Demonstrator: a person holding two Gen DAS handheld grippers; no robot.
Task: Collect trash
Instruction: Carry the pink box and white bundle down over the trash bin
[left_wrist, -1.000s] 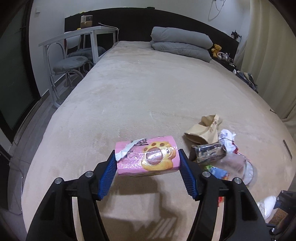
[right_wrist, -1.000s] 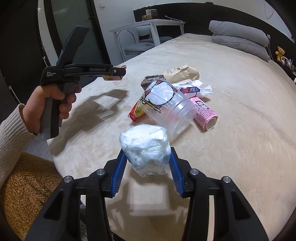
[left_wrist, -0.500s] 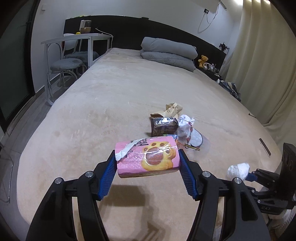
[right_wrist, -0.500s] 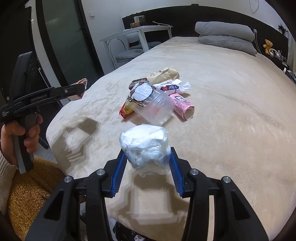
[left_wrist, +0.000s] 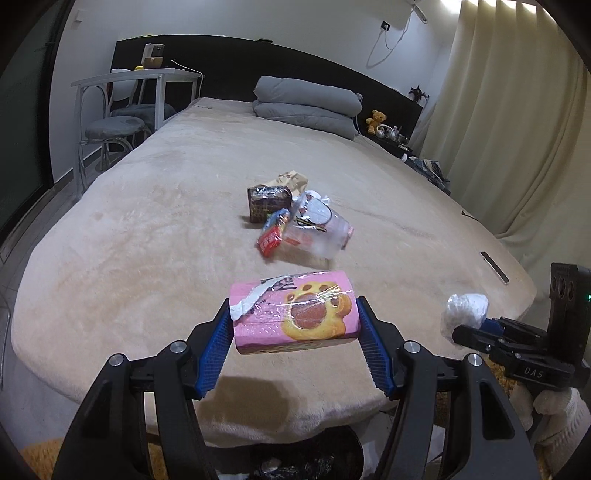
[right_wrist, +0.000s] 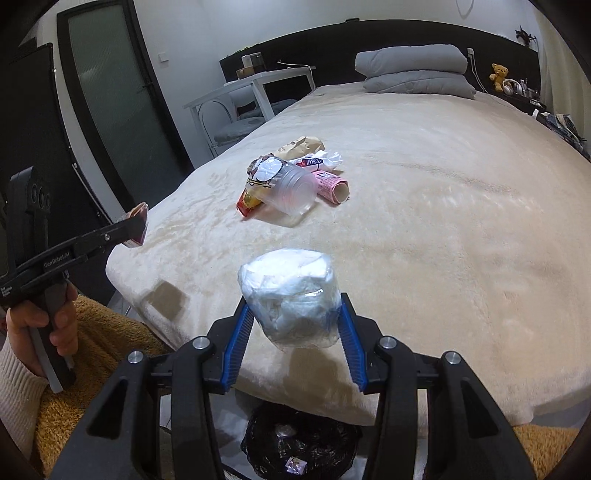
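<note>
Pink snack pack clamped in the left gripper, white wad of plastic pinched in the right gripper, both hanging over the bed's edge. Black-lined bin sits directly below. Best to centre each over the bin's mouth, then release one at a time.

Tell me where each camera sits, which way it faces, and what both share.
Left wrist: rides the left tongs, facing up the bed; its fingers clamp a pink wrapper; right tongs at right.
Right wrist: rides the right tongs, facing up the bed; holds a white wad; left tongs and hand at left.
Shared: trash pile, pillows, bin bag below.
</note>
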